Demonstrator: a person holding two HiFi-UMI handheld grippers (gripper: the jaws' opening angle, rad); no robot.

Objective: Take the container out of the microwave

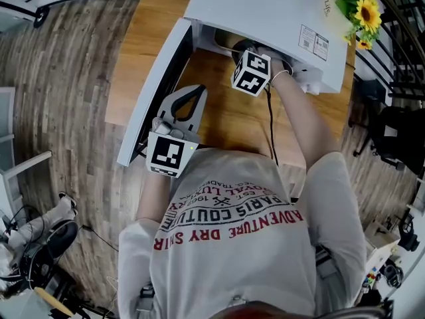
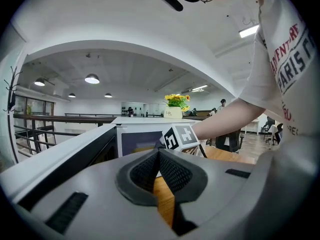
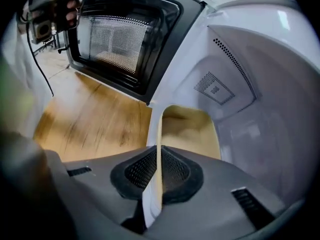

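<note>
The white microwave (image 1: 265,12) stands on a wooden table (image 1: 226,121) with its door (image 1: 156,85) swung open to the left. In the right gripper view a pale, cream-lined container (image 3: 192,129) sits in the white cavity. My right gripper (image 3: 159,171) reaches into the cavity and is shut on the container's thin rim. From the head view only its marker cube (image 1: 251,72) shows at the opening. My left gripper (image 1: 189,95) hovers beside the open door, shut and empty; the left gripper view shows its pads (image 2: 172,171) meeting at the tips.
A pot of sunflowers (image 1: 362,12) stands at the table's far right corner, by the microwave. A black cable (image 1: 271,125) runs along the right forearm. The door's perforated window (image 3: 117,44) is close on the left of the right gripper. Wood floor lies to the left.
</note>
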